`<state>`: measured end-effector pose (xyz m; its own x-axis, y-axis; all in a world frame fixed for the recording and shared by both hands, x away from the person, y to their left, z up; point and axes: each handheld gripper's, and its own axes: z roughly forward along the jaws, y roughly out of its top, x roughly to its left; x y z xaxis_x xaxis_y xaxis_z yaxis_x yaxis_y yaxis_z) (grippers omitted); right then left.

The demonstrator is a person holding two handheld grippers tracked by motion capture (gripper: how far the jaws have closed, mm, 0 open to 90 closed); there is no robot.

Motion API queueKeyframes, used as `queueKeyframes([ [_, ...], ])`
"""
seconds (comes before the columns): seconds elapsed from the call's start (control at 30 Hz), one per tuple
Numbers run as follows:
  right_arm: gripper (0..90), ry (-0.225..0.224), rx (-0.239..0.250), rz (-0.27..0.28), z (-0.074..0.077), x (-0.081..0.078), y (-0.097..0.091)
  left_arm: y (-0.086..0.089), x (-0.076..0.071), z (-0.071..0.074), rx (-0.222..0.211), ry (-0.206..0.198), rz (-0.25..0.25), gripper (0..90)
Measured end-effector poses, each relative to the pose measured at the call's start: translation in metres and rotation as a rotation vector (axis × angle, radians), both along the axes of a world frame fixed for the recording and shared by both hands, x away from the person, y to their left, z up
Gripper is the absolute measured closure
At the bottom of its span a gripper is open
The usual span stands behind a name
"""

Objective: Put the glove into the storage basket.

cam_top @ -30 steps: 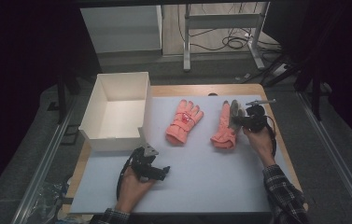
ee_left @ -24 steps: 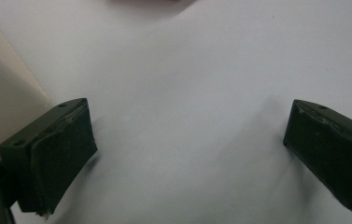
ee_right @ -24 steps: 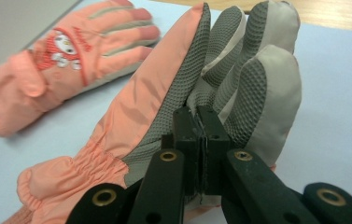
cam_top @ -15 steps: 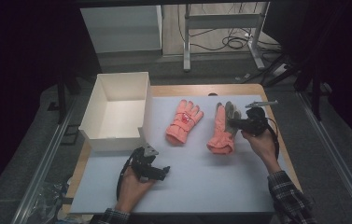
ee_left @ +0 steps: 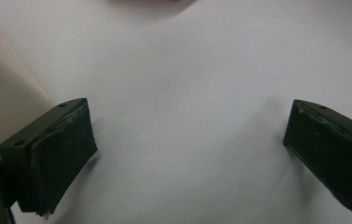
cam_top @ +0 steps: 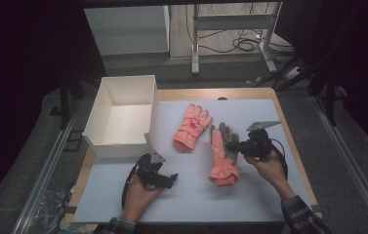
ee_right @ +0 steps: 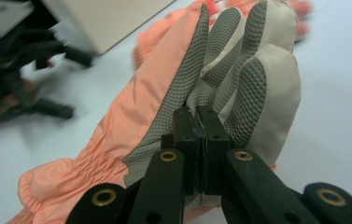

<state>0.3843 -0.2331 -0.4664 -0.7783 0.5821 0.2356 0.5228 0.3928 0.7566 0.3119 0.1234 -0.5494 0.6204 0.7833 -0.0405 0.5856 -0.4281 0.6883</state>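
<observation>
We see the right gripper [ee_right: 197, 154] with its black jaws pressed together, pinching the grey, grid-textured palm fabric of a salmon-orange glove [cam_top: 222, 155], whose gathered cuff lies toward 6 o'clock on the white mat [cam_top: 250, 204]. A second glove [cam_top: 192, 127], padded back upward, lies just beside it at 10 o'clock. The left gripper [ee_left: 187, 140] rests low over the smooth mat, its blocky jaws spread wide around nothing. The open white box [cam_top: 104, 142], square and thin-walled, sits at the mat's 9 o'clock edge
</observation>
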Motion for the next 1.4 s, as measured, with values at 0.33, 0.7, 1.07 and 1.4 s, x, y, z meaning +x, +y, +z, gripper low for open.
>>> queueKeyframes([
  [0.33,87.4,0.038,0.001,0.091,-0.021,-0.028,0.016,0.0,0.0,0.0,0.001,0.0,0.0,1.5],
  [0.7,76.1,0.009,-0.077,0.066,-0.036,-0.032,0.018,0.0,0.0,0.0,0.0,0.0,0.0,1.5],
  [1.07,55.9,-0.064,-0.082,0.039,-0.01,-0.02,0.021,0.0,0.0,0.0,0.0,0.0,0.001,1.5],
  [1.4,47.6,-0.073,-0.064,-0.017,0.002,0.022,0.047,0.0,0.0,0.0,-0.001,-0.002,0.002,1.5],
])
